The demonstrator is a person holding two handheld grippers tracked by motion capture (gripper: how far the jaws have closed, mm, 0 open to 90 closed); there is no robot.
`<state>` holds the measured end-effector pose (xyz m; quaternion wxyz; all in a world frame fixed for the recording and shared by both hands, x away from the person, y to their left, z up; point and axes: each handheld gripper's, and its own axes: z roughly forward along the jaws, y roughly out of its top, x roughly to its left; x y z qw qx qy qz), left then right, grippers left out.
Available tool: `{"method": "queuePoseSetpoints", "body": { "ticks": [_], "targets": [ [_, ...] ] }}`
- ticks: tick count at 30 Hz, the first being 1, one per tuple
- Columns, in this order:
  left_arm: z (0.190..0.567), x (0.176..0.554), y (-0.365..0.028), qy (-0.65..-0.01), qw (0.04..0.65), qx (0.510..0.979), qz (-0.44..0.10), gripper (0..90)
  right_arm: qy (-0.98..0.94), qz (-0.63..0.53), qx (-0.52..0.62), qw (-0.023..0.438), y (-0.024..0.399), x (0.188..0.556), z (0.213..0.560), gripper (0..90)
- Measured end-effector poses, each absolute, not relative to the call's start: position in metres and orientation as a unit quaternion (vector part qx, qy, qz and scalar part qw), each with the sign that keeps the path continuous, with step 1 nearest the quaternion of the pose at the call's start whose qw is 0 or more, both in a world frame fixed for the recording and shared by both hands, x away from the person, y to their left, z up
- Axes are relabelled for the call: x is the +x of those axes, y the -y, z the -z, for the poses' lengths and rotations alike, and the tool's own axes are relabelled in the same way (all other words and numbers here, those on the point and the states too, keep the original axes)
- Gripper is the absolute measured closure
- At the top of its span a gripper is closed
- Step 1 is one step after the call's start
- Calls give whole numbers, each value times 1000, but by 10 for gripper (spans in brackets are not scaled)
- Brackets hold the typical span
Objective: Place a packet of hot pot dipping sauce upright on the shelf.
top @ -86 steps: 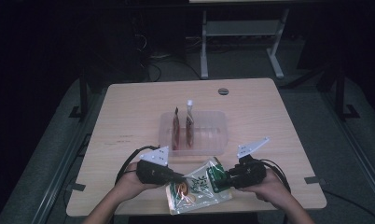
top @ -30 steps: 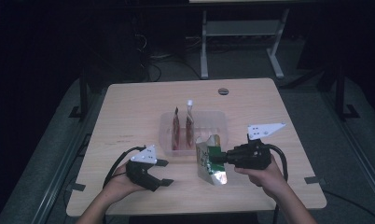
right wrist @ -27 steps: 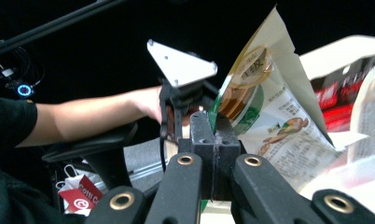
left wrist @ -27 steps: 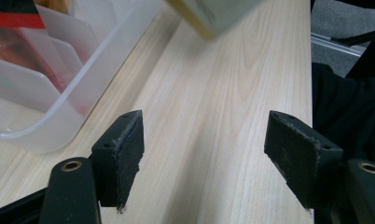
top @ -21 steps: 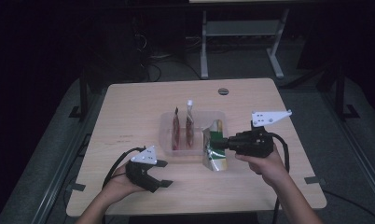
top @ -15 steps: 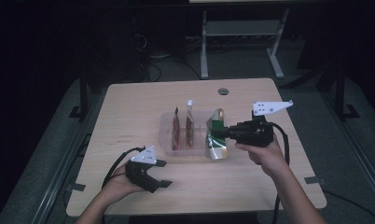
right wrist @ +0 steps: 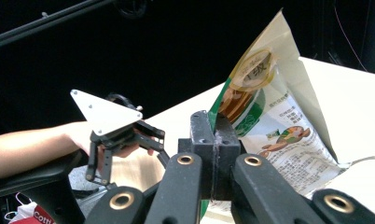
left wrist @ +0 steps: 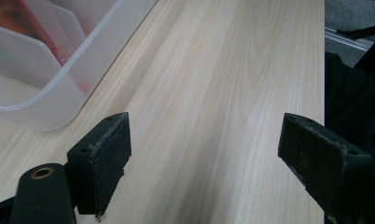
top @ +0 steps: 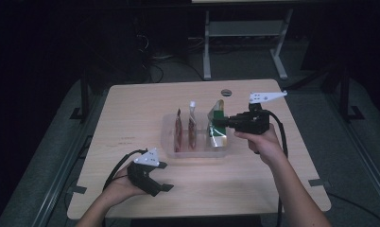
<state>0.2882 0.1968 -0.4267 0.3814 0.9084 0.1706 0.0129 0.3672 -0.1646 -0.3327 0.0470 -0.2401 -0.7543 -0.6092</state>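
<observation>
The right tongs (top: 220,122) are clamped on a green snack pouch (top: 216,130), held upright over the clear bin (top: 197,153), beside two pouches (top: 184,130) already filed. Seating it remains. The left tongs (top: 162,182), jaws just opened with nothing between them, rest on the bench (top: 131,109).

Two hand-held grippers, both matte black. Left gripper (top: 160,182): grey three-cornered plate on top, black cable looping off behind. Fingers (left wrist: 103,156) blocky, rectangular, faced with rough worn black pads; small screw holes in the sides, brass-ringed pivot on the rounded arm below. Right gripper (top: 217,121): same grey three-cornered plate with small holes, raised on a stalk; black cable trailing back. Linkage arms rounded, brass-coloured pivot rings at each joint. Forearms bare, no sleeves.
</observation>
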Motion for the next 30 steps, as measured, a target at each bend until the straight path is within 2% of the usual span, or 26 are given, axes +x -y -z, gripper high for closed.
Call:
{"method": "queuePoseSetpoints", "body": {
  "ticks": [9,18,27,30],
  "targets": [
    [429,288,-197,-177,382,907,-8,168,766,580,-271,58,161,383,357,900],
    [430,289,-197,-177,377,909,-10,168,767,573,-285,49,154,393,365,884],
    [430,289,-198,-177,376,910,-10,166,777,555,-296,-9,154,391,363,666],
    [430,289,-198,-178,377,909,-11,165,786,539,-302,-29,155,388,361,562]
  ]
}}
